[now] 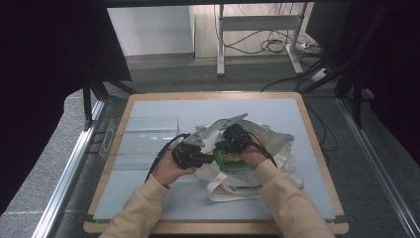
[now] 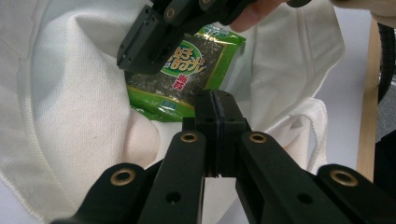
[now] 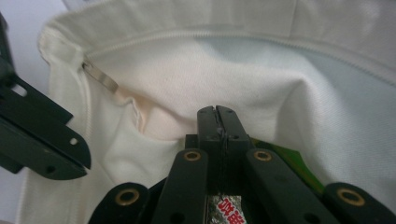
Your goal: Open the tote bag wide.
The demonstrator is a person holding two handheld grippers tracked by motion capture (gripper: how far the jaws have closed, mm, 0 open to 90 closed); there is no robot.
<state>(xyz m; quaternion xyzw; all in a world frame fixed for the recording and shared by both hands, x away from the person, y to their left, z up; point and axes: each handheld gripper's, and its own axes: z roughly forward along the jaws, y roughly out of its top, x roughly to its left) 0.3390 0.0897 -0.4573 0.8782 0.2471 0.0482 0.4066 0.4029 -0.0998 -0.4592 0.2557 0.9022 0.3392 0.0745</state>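
Seaweed packet (image 2: 187, 77), green, lay inside the white cloth bag (image 1: 270, 144) toward the bench's (image 1: 148, 208) near-right corner; right hand-held gripper (image 3: 218, 111) clamped it, left hand-held gripper (image 2: 215, 95) pinched the bag's edge.

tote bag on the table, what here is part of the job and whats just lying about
In the job:
- white tote bag, left gripper shut on its edge
- green seaweed snack pack, right gripper shut on it, at the bag's mouth

Lying about:
- clear plastic tray at the table's left edge
- cables on the floor beyond the table
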